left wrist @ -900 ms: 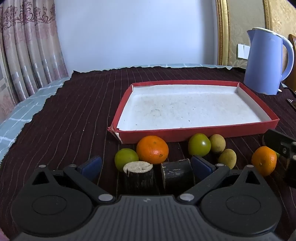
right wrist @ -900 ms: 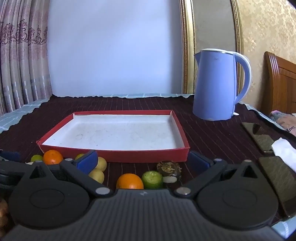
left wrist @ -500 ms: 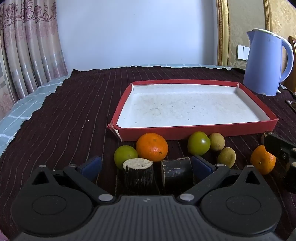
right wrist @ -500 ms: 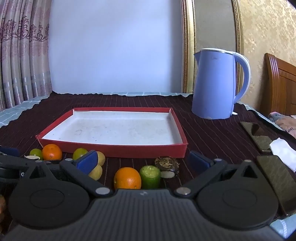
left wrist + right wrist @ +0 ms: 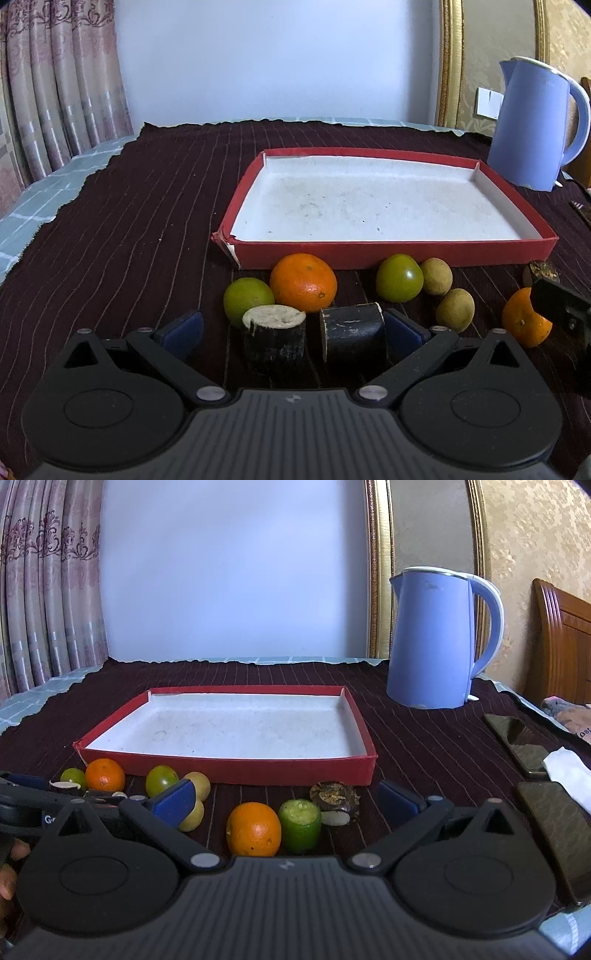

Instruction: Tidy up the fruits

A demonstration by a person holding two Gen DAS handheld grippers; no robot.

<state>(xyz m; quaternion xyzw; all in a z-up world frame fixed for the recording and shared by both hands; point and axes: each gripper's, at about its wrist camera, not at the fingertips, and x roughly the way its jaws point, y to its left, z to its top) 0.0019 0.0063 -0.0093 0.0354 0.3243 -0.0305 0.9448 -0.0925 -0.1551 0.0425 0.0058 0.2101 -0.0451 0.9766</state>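
both claws spread wide, nothing gripped: left gripper [image 5: 293,328] has two dark cane chunks [image 5: 275,341] sitting btwn its pads w/ gaps either side, prob lined up for a grab. right gripper [image 5: 286,797] brackets an orange [image 5: 253,829] and a green cut piece [image 5: 300,823], not touching. all fruit lies just ahead of the claws along the near wall of the red tray [image 5: 229,770], which is bare inside, so sorting looks unstarted.

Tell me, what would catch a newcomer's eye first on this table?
Probably the red tray, white inside and empty, in the middle of the dark striped cloth. Fruit lies in a row along its near edge, the brightest an orange beside a cut green fruit. A tall blue kettle stands behind the tray to the right.
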